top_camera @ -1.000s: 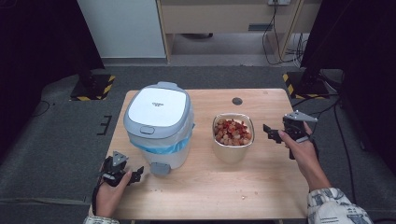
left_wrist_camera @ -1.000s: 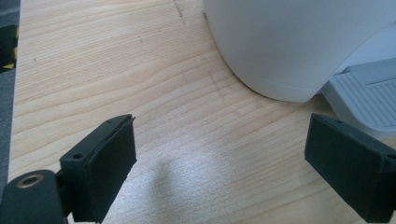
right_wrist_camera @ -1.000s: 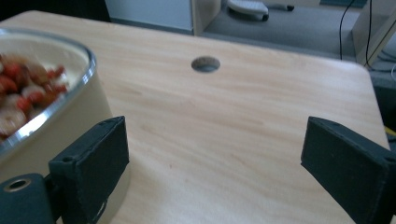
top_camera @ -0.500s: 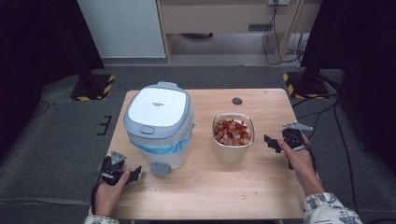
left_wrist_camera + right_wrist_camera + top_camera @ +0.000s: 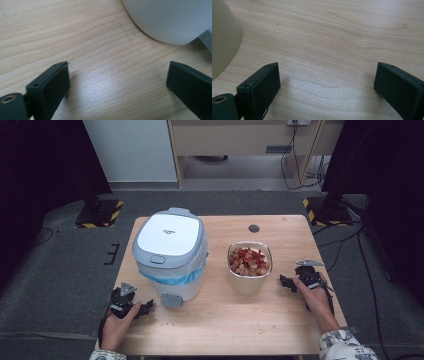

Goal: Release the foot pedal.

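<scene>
- Pale wood forms the table [image 5: 220,330], seen from above; a person's two hands reach in from the near edge, each holding a black two-jaw gripper
- White bin [image 5: 170,252] with a grey-blue rim and closed lid stands on the table's left half; a blue liner shows below the lid
- Metal bowl [image 5: 249,267] filled with red and tan food pieces sits just right of the bin, apart from it
- Left gripper [image 5: 142,307] rests low near the table's front left corner, close to the bin's base; its jaws stand wide apart with bare wood between them, gripping nothing; in the left gripper view the bin's white wall [image 5: 170,22] curves just ahead
- Right gripper [image 5: 285,282] sits low beside the bowl's right side, not touching it; its jaws have just been opening and are spread, nothing between them; the bowl's pale side [image 5: 223,37] shows at the left of the right gripper view
</scene>
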`<move>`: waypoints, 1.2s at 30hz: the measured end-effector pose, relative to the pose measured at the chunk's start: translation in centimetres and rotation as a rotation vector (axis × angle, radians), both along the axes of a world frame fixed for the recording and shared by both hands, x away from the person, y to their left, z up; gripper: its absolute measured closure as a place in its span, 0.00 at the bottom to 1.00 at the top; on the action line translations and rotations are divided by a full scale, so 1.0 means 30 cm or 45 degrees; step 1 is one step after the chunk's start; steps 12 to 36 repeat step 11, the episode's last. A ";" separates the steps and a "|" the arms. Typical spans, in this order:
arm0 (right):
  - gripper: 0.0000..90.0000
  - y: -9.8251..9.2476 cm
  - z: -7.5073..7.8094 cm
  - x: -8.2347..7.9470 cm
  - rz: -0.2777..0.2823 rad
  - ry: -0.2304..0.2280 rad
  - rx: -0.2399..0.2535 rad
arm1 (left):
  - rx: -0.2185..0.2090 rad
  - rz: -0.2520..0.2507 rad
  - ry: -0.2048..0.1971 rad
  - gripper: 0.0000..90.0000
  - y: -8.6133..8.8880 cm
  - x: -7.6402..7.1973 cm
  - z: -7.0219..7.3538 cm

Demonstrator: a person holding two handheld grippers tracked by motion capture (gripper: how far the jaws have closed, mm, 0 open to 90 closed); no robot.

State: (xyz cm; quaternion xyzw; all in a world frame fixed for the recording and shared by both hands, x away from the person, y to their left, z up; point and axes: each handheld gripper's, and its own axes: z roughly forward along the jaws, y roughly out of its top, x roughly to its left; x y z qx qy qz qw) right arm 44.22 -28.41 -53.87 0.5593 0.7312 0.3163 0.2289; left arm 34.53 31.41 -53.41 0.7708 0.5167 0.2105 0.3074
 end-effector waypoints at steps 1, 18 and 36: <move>0.07 0.002 -0.002 -0.001 0.001 -0.007 -0.013 | -0.001 -0.003 0.000 0.04 -0.002 0.000 -0.001; 0.05 0.010 -0.003 -0.008 -0.005 -0.004 -0.030 | -0.008 -0.006 -0.016 0.01 -0.004 -0.001 -0.007; 0.05 0.010 -0.003 -0.008 -0.005 -0.004 -0.030 | -0.008 -0.006 -0.016 0.01 -0.004 -0.001 -0.007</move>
